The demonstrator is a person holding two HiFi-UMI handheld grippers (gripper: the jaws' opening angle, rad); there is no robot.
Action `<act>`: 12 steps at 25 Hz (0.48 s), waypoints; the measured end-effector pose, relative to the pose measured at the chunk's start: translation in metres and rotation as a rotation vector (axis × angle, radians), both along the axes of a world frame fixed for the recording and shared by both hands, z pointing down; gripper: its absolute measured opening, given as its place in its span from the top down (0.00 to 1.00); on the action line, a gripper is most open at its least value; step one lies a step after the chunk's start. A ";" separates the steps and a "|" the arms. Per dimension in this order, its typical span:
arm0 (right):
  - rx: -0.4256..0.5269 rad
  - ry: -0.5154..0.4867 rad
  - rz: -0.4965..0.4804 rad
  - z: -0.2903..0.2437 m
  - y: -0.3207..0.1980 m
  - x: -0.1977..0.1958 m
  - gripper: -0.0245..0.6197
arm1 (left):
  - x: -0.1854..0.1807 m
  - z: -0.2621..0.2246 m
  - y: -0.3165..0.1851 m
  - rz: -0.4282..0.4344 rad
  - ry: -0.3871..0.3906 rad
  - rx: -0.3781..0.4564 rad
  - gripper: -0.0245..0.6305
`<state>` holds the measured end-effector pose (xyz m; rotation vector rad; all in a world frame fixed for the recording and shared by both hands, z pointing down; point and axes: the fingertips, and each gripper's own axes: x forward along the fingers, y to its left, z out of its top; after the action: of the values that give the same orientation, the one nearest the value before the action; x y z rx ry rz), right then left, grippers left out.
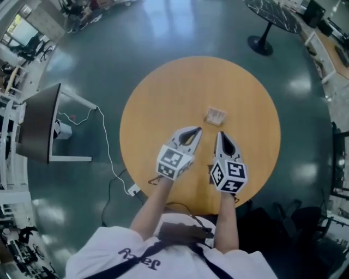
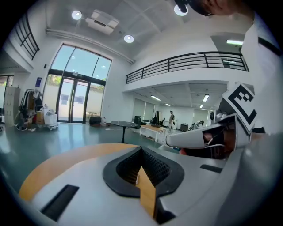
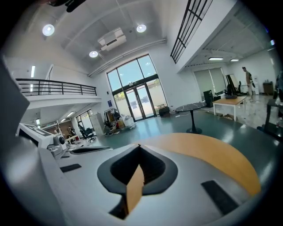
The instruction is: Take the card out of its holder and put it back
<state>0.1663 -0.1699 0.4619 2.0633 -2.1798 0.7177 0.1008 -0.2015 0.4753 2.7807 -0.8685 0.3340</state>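
The holder (image 1: 215, 115) lies on the desk (image 1: 152, 98) just above the right gripper (image 1: 220, 134), up-right of the left gripper (image 1: 197, 131). Both jaws are clenched and empty.

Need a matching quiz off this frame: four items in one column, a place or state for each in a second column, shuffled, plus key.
Column 1
1. card holder
2. left gripper
3. white cable
4. black pedestal table

Column 2
A. shut, nothing between its jaws
B. on the floor, left of the round wooden table
C. on the wooden table, near its middle
D. standing on the floor, upper right in the head view

Pairs: 1-C; 2-A; 3-B; 4-D
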 end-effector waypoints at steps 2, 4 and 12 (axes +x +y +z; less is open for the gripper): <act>-0.014 -0.003 0.010 0.006 0.000 0.005 0.94 | 0.004 0.007 -0.007 0.010 0.002 -0.014 0.95; -0.021 0.003 0.012 0.014 -0.002 0.009 0.94 | 0.006 0.017 -0.013 0.019 0.000 -0.031 0.95; -0.141 0.004 -0.070 0.069 0.003 -0.001 0.94 | 0.011 0.083 -0.023 0.066 -0.082 -0.096 0.95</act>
<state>0.1650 -0.1665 0.5305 1.9097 -2.1206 0.8333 0.1117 -0.2242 0.5581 2.7283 -0.7582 0.4906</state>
